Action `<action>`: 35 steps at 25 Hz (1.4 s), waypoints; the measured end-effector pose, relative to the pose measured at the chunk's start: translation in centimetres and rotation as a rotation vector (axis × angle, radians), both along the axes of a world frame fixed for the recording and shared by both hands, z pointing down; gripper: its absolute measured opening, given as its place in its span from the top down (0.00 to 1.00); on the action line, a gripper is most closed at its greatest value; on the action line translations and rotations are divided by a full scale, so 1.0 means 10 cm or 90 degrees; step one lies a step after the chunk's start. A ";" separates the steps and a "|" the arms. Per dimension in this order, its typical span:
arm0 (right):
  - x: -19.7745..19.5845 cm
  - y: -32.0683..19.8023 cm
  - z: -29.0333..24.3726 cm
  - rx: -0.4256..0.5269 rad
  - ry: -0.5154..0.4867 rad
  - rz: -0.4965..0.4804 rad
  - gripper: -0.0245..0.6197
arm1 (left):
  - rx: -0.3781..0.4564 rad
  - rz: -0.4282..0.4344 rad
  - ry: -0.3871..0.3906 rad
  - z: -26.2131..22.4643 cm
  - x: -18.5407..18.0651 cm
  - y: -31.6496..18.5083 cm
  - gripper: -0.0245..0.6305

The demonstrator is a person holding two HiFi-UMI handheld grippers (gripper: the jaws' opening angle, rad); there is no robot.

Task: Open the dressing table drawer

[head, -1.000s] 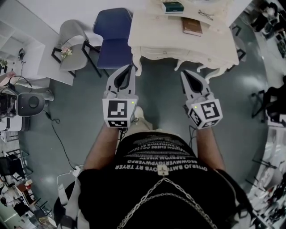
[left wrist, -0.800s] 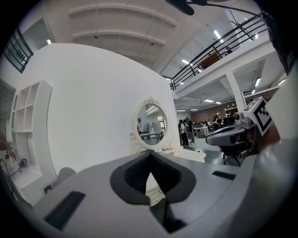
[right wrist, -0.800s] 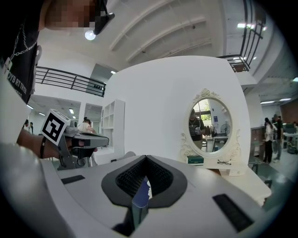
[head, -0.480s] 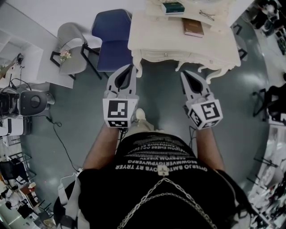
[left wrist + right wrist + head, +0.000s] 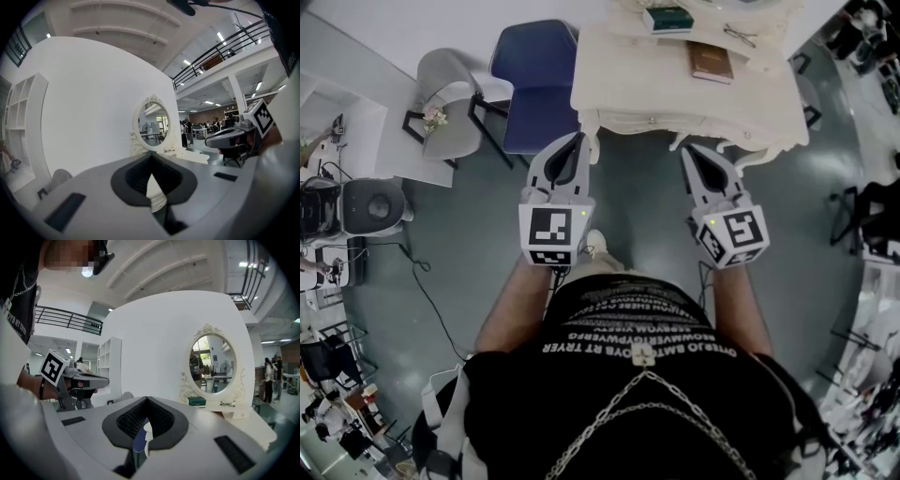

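We face the cream dressing table (image 5: 637, 75) with our left gripper (image 5: 579, 141) and right gripper (image 5: 688, 151) just short of its front edge — both pairs of jaws pressed together, empty.

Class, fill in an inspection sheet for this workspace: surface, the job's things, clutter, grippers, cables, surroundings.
Surface: cream dressing table, top mostly bare.
Job's things: drawer looks closed; neither gripper touches it.
Clutter: brown book, green box and glasses on the table.
Grippers: left gripper and right gripper both shut and empty, held in front of the table.
Cables: one cable trails over the floor at the left.
Surroundings: blue chair, grey chair, oval mirror, glossy floor.
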State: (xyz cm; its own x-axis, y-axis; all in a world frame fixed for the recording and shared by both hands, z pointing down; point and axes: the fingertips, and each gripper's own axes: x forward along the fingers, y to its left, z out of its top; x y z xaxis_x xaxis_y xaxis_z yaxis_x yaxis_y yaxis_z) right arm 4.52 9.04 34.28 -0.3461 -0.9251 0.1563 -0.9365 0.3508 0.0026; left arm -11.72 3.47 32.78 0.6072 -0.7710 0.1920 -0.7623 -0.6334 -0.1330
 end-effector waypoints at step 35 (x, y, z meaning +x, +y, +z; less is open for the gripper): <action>-0.62 -1.23 -0.06 -0.009 0.046 0.043 0.96 | 0.010 0.061 0.025 0.06 -0.46 -1.32 0.96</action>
State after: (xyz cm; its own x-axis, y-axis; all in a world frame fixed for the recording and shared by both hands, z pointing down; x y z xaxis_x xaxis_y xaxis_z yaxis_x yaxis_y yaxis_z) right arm -1.66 -3.28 33.70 -0.2703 -0.9435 0.1917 -0.9555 0.2873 0.0667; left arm -16.34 -9.77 33.40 0.6855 -0.7113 0.1553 -0.7027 -0.7022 -0.1143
